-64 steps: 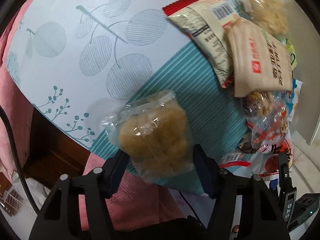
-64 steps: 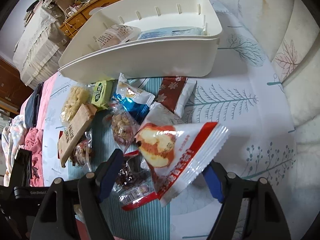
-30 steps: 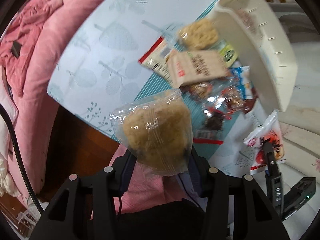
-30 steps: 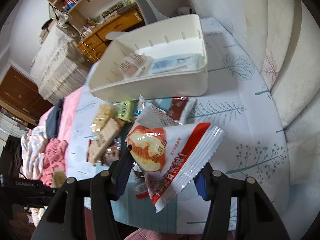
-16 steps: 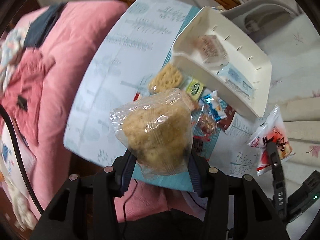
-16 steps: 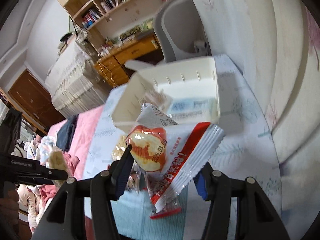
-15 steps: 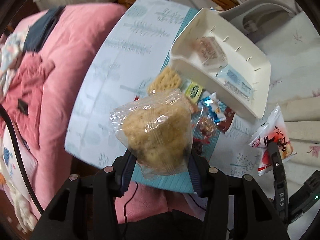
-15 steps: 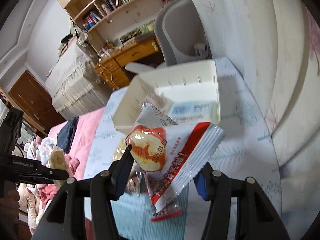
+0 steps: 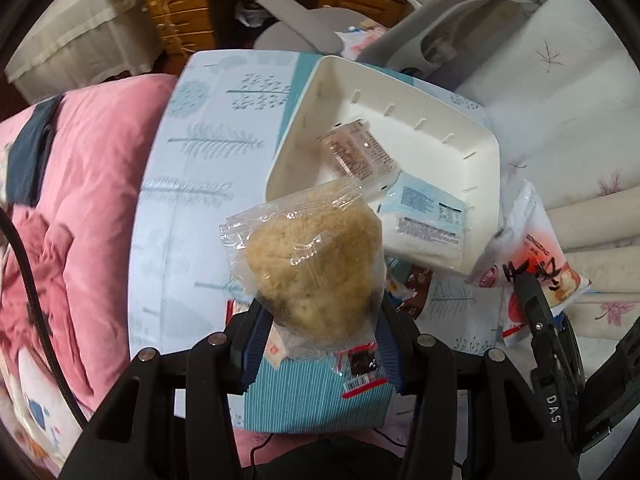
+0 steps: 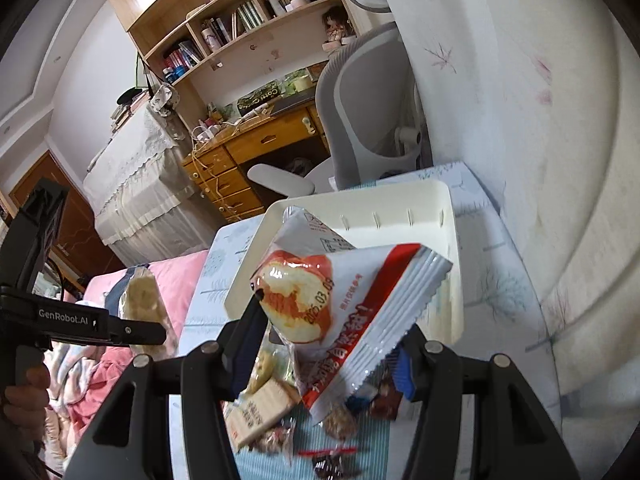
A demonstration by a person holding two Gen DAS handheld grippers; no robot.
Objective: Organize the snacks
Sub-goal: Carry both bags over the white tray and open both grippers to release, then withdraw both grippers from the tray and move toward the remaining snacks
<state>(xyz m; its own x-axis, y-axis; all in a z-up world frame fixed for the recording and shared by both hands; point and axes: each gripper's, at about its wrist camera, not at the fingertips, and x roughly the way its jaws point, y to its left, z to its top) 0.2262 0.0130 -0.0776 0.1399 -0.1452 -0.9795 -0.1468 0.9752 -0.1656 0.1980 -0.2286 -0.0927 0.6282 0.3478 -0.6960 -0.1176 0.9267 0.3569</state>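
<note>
Snacks are being carried in both hands above the counter (image 9: pixel 188 184), which is wearing a pale cloth with tree prints. The left hand-held gripper (image 9: pixel 320 320) is pinching a clear bag with a crumbly beige cake (image 9: pixel 312 260) by its lower part, and the right hand-held gripper (image 10: pixel 328 344) is pinching a red and white packet (image 10: pixel 340 312) near its bottom corner, so most of the packet is sticking up at a tilt. Both are hanging in the air just before the white bin (image 9: pixel 486 200), where a bluish packet (image 9: pixel 424 216) and a clear pack with a printed label (image 9: pixel 360 152) are already lying. More loose snacks are waiting on the counter under the right hand-held gripper (image 10: pixel 276 408).

I am judging both things as light and soft. The cake inside the film is looking fragile — a hard squeeze would probably crumble it, so holding the film edge below the cake seems safer than pressing the cake itself. The red and white packet is looking puffed and glossy, maybe slippery; the crimped seam at its end would give the firmest hold. For the drop, lowering close to the bin floor before letting go would protect the cake — the packet should tolerate a small fall.
</note>
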